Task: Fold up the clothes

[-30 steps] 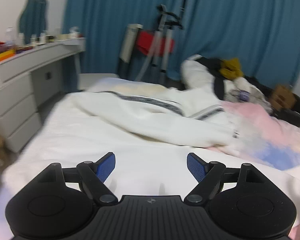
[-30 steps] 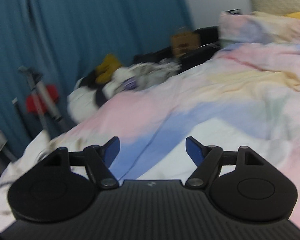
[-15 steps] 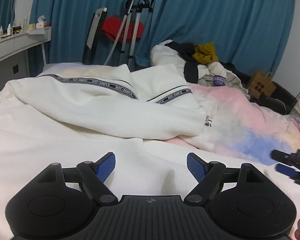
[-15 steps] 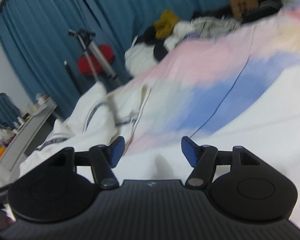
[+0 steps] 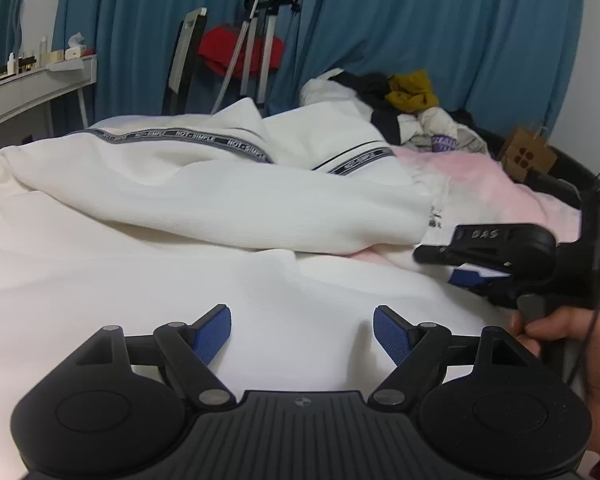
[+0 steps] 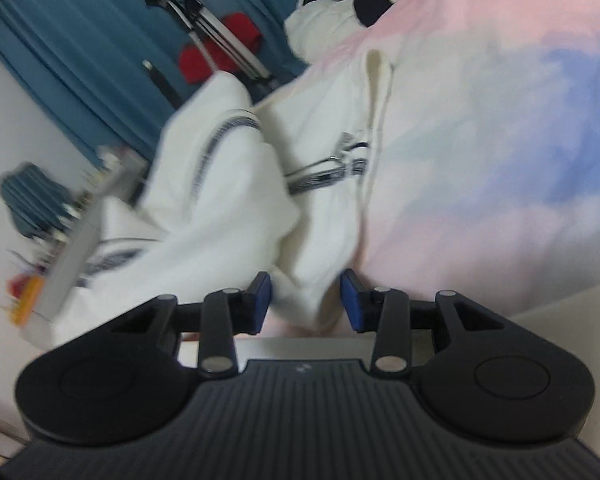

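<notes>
White garment [image 6: 228,216], one, right gripper [image 6: 305,300] closing around its fold, left gripper [image 5: 302,330] wide, empty.

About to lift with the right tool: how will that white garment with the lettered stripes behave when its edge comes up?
Probably floppy: the white garment lies in soft rumpled folds on the bed. Its body looks bulky, so most would likely trail and drag. The right tool is closing around a bunched fold, which may hold better than one thin layer.
</notes>
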{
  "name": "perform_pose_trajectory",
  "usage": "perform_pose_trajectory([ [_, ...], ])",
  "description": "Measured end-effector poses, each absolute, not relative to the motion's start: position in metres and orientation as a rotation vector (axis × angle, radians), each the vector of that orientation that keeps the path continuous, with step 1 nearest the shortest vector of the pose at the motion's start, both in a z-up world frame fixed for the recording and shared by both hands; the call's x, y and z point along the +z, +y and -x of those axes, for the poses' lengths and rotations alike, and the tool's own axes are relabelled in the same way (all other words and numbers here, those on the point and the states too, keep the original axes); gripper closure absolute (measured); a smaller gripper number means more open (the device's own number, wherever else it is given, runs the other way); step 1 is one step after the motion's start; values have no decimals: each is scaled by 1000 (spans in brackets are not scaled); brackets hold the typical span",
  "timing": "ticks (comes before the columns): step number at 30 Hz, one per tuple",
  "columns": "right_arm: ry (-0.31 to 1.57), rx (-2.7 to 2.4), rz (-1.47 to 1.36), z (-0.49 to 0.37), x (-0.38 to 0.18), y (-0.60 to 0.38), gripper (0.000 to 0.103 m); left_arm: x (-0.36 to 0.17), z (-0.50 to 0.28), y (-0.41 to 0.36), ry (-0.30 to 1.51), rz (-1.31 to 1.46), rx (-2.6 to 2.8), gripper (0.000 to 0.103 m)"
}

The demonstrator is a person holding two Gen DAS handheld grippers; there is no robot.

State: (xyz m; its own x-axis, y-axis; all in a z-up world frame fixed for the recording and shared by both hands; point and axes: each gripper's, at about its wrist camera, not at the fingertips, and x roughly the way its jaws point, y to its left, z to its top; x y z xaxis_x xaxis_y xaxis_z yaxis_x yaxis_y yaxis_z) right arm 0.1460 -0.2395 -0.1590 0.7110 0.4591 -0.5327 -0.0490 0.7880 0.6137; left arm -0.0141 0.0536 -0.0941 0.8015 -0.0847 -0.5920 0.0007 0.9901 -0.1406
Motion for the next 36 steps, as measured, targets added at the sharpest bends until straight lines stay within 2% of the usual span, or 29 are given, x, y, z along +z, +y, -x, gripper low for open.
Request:
perform_pose_trajectory([
  [2,734,303,-653,-144,-162,-245,81,-94,15,54,633,136,-54,23],
  [4,715,306,-688,-141,-158,-252,88,-93,18,56,626,143,-63,23],
  [11,569,194,-710,-127,-110,-311,97,-87,25,64,595,189,-82,23],
  [17,439,19,-734,-118,-68,-398,97,-82,31,64,571,192,-109,23],
  [21,348,-116,-719,-109,-61,-450,97,-82,33,62,572,188,-123,23],
  [25,291,-273,-734,-97,-77,-504,96,-85,31,61,579,187,-125,23],
  [30,346,-297,-828,-91,-119,-538,95,-88,30,58,587,181,-124,23],
  [34,345,-321,-828,-80,-119,-547,94,-87,31,59,588,183,-124,23],
  [36,344,-308,-922,-75,-121,-550,91,-86,32,58,587,186,-128,23],
])
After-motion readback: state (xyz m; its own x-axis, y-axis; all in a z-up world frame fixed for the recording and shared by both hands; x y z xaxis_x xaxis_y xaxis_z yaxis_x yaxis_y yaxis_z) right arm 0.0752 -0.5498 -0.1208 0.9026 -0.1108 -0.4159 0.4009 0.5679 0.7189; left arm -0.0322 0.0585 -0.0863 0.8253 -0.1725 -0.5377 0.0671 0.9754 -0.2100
